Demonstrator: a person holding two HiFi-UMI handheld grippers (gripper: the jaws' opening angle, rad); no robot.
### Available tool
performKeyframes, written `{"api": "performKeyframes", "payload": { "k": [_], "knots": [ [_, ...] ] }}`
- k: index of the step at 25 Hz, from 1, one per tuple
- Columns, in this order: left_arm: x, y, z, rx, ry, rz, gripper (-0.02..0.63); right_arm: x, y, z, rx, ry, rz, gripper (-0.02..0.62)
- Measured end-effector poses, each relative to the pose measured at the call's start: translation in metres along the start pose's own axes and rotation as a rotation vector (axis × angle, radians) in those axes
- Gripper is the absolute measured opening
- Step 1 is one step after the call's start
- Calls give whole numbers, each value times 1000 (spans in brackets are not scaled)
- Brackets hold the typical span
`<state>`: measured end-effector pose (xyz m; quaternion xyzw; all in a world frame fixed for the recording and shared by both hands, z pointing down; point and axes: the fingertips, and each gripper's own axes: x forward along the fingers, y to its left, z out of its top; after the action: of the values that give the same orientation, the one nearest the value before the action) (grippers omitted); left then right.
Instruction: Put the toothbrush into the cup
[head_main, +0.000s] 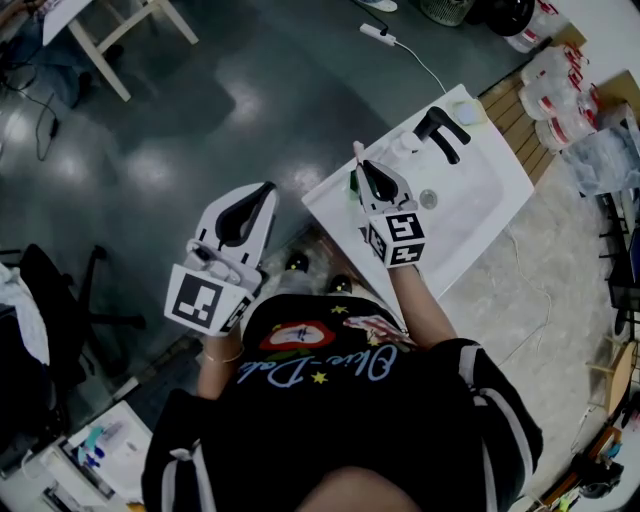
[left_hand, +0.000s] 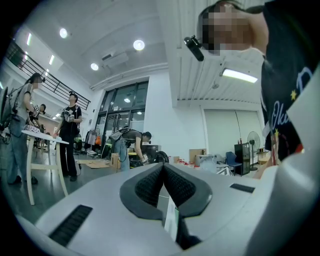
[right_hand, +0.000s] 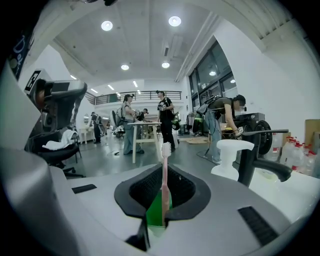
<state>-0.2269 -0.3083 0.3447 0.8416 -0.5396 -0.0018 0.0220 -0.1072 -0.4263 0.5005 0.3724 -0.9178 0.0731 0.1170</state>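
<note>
The person stands at the near corner of a white sink (head_main: 470, 215) with a gripper in each hand. The right gripper (head_main: 368, 170) hangs over the sink's left rim, and the toothbrush (head_main: 357, 153) is clamped in it. In the right gripper view the jaws are pressed in on the brush from both sides. Its thin pink stem (right_hand: 165, 170) runs up the middle of the narrow gap between the pads. The white bristle head pokes out past the jaw tips, pointing away from the person toward the far end of the sink. Low in the gap, at the near end of the stem, there is a patch of green. I cannot tell whether it belongs to the brush.

Just to the right of the brush head and a little farther off stands a white soap dispenser (right_hand: 232, 160). The black faucet (right_hand: 247, 160) is beside it on the sink's far edge.

The left gripper (head_main: 266, 190) is held well apart from all this, out over the dark floor (head_main: 200, 120) to the left of the sink. Its jaws are pressed together pad to pad with nothing between them, as the left gripper view (left_hand: 163, 167) shows plainly.
</note>
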Motion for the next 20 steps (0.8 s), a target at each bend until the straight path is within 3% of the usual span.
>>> {"api": "performKeyframes", "payload": {
  "k": [4, 10, 20],
  "knots": [
    [2, 1, -4, -15, 10, -9, -2, -10, -4, 13, 31, -37, -21, 5],
    [19, -8, 0, -8, 0, -85, -2, -32, -10, 38, 97, -71, -43, 5],
    [57, -29, 4, -20, -15, -228, -2, -89, -11, 109, 84, -211, -82, 5]
  ]
}}
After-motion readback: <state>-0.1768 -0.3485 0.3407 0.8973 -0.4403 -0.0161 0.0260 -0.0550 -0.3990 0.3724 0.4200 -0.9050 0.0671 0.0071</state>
